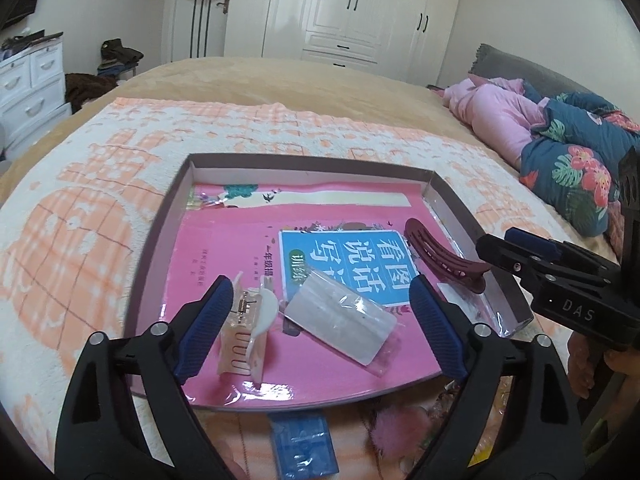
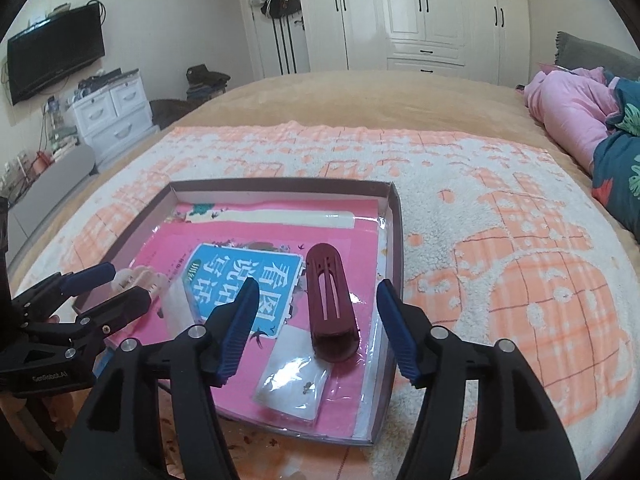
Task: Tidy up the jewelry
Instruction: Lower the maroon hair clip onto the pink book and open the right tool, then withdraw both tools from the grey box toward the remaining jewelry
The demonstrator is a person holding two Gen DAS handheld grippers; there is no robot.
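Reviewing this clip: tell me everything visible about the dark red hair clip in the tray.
The dark red hair clip is a long, curved duckbill clip, apparently matte plastic, with lengthwise slots along its top. Its jaws look closed. It lies flat on the pink book cover, near the shallow tray's right wall. Its near end touches or overlaps a small clear bag. Neither tool touches it: the right tool hangs open above it, and the left tool is open over other items.

Evenly bright, soft indoor light | faint shadows only | white glare on glossy pink book cover (image 1: 320, 390) and its plastic wrap | strong fisheye bending, black corners | slight blur at wardrobe (image 1: 344, 12).
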